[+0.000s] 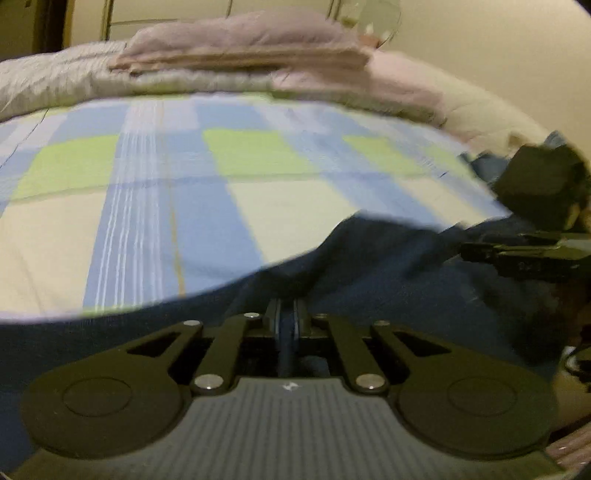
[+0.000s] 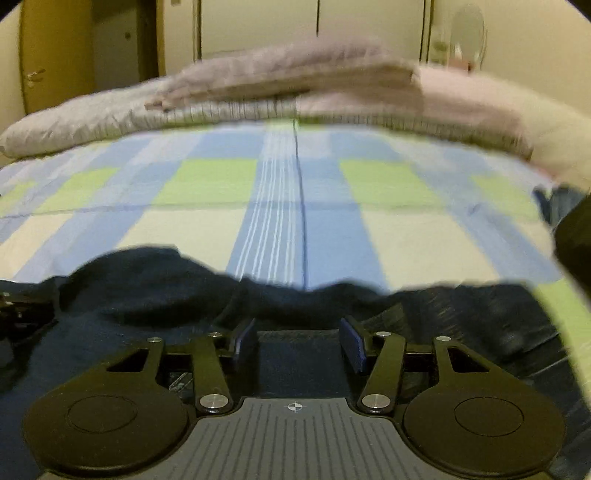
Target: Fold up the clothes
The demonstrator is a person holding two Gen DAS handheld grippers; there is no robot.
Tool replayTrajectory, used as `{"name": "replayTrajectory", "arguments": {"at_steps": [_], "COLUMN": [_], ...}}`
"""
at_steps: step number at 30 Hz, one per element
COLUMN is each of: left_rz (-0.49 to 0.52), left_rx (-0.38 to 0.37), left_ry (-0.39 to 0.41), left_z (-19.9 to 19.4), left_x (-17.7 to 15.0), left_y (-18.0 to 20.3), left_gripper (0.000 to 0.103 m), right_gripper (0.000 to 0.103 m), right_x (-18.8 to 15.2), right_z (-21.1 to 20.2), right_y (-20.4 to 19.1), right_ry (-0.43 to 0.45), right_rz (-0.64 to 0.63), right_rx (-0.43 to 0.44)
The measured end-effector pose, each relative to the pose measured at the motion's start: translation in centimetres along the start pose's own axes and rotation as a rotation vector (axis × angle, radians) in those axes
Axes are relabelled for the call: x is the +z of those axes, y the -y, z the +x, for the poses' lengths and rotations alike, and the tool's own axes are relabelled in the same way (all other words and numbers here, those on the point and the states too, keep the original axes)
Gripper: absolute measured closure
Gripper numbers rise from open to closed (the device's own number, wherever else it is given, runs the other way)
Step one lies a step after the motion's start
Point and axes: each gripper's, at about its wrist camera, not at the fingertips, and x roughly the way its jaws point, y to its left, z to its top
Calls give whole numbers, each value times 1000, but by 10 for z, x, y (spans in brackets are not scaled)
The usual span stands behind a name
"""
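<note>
A dark navy garment (image 1: 369,266) lies on a bed with a blue, green and cream checked sheet (image 1: 184,192). My left gripper (image 1: 287,314) is shut on a fold of the navy garment. The right gripper's body shows at the right edge of the left wrist view (image 1: 535,254). In the right wrist view the navy garment (image 2: 147,288) spreads under my right gripper (image 2: 298,339), which is open with its blue pads (image 2: 352,341) apart over the cloth. The checked sheet (image 2: 280,206) stretches beyond.
A stack of folded pinkish-grey bedding (image 2: 295,77) lies on a grey quilt (image 2: 92,118) at the far end of the bed. Wardrobe doors (image 2: 314,26) and a yellow door (image 2: 55,55) stand behind. More blue cloth (image 2: 557,203) lies at the right.
</note>
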Motion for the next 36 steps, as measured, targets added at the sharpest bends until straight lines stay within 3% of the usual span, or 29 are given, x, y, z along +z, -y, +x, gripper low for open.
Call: {"name": "replayTrajectory", "arguments": {"at_steps": [4, 6, 8, 12, 17, 19, 21, 23, 25, 28, 30, 32, 34, 36], "left_rz": [59, 71, 64, 24, 26, 63, 131, 151, 142, 99, 111, 124, 132, 66], "left_rx": [-62, -32, 10, 5, -55, -82, -50, -3, 24, 43, 62, 82, 101, 118], "left_ry": [78, 24, -53, -26, 29, 26, -39, -13, 6, 29, 39, 49, 58, 66], "left_z": [1, 33, 67, 55, -7, -21, -20, -23, -32, -52, -57, -63, -70, -85], "left_x": [22, 24, 19, 10, 0, -13, -39, -58, -66, -69, -82, -95, -108, -112], "left_y": [21, 25, 21, 12, 15, 25, 37, 39, 40, 41, 43, 44, 46, 33], "left_gripper": [97, 94, 96, 99, 98, 98, 92, 92, 92, 93, 92, 91, 91, 91], "right_gripper": [49, 49, 49, 49, 49, 49, 49, 49, 49, 49, 49, 49, 49, 49], "right_x": [6, 4, -11, -21, -48, -64, -80, -104, -98, -85, -90, -102, -119, -123], "right_z": [-20, -11, 10, 3, -75, -93, -86, -78, -82, -99, -116, -115, -106, -105], "right_y": [26, 48, 72, 74, 110, 115, 107, 89, 79, 78, 76, 65, 47, 38], "right_ry": [74, 52, -17, -28, 140, 170, 71, 69, 39, 52, 137, 128, 118, 95], "right_rz": [32, 72, 112, 48, 223, 228, 127, -40, -61, 13, 55, 82, 64, 71], "right_rx": [-86, -156, -147, -126, -60, -48, -63, -111, -147, -133, -55, 15, -14, -40]}}
